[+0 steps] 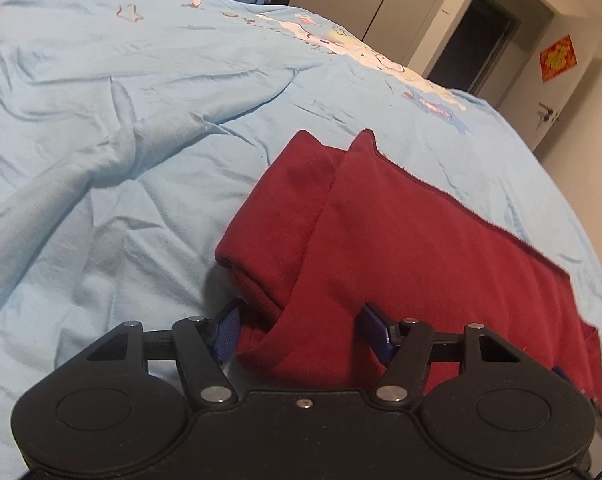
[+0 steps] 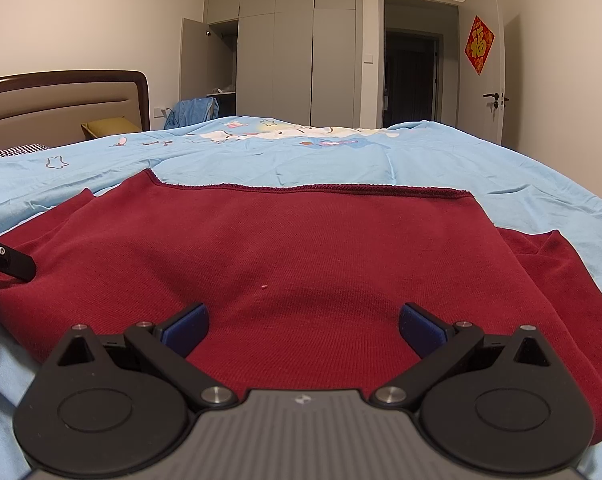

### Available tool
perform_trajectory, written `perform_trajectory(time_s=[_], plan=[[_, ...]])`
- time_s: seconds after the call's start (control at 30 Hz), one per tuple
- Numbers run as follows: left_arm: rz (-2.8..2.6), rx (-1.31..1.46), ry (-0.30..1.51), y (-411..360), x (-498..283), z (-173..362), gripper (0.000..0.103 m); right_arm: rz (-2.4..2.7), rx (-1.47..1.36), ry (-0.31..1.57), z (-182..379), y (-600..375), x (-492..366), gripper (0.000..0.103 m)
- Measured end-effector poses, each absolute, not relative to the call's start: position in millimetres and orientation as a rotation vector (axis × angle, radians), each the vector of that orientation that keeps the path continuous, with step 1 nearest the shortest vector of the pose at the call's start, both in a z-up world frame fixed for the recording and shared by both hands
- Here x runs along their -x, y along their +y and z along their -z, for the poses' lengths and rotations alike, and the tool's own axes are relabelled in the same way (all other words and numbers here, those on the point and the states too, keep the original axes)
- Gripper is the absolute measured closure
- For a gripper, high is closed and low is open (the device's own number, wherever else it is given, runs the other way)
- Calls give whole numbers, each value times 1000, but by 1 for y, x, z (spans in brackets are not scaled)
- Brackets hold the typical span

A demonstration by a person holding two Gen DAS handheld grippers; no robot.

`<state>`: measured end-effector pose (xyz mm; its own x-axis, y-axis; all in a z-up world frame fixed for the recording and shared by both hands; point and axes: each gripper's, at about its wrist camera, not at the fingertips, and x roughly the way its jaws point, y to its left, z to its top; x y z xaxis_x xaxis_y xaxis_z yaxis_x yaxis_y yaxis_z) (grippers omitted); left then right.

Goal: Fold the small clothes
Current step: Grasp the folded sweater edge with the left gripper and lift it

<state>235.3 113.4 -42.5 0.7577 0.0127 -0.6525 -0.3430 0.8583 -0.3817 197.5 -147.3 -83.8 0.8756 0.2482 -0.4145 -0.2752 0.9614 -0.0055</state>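
Note:
A dark red garment [image 2: 301, 256] lies spread on the light blue bedspread [image 2: 421, 160]. In the left wrist view the garment [image 1: 401, 248] shows a folded sleeve or side along its left edge. My left gripper [image 1: 303, 330] is open, its blue pads on either side of a raised fold at the garment's near left edge, not closed on it. My right gripper [image 2: 303, 326] is open just above the garment's near middle, holding nothing. Part of the left gripper [image 2: 5, 256] shows at the left edge of the right wrist view.
The bedspread [image 1: 141, 160] is wrinkled to the left. A headboard [image 2: 61, 100], a yellow pillow [image 2: 109, 126] and blue clothing [image 2: 193, 112] lie beyond the bed. A grey wardrobe [image 2: 293, 60], a dark doorway [image 2: 411, 80] and a door [image 2: 497, 96] stand at the back.

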Motion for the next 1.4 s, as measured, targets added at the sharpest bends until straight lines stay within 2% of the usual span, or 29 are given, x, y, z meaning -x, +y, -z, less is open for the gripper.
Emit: perform_trajectory(time_s=[0.07, 0.13, 0.17, 0.2, 0.23, 0.3, 0.6, 0.9, 1.23, 1.4], plan=[[-190, 553, 681, 119, -238, 44, 38, -273, 65, 424, 84, -147, -198, 0], [-177, 583, 677, 124, -242, 44, 46, -273, 65, 424, 84, -147, -198, 0], [-167, 593, 679, 126, -244, 44, 59, -273, 64, 424, 84, -148, -198, 0], [-156, 605, 682, 127, -246, 43, 69, -273, 64, 425, 84, -147, -198, 0], [-154, 615, 684, 127, -247, 42, 71, -273, 65, 426, 84, -147, -198, 0], [-158, 608, 675, 126, -248, 38, 84, -272, 65, 433, 82, -147, -198, 0], [-40, 385, 558, 82, -261, -20, 88, -314, 23, 564, 51, -158, -212, 0], [261, 191, 486, -29, -295, -69, 89, -182, -25, 472, 13, -249, -177, 0], [544, 37, 611, -166, -312, -30, 89, 106, -60, 484, 16, -349, -139, 0], [525, -41, 669, -187, -308, -5, 86, 145, -121, 500, 27, -371, -128, 0]])
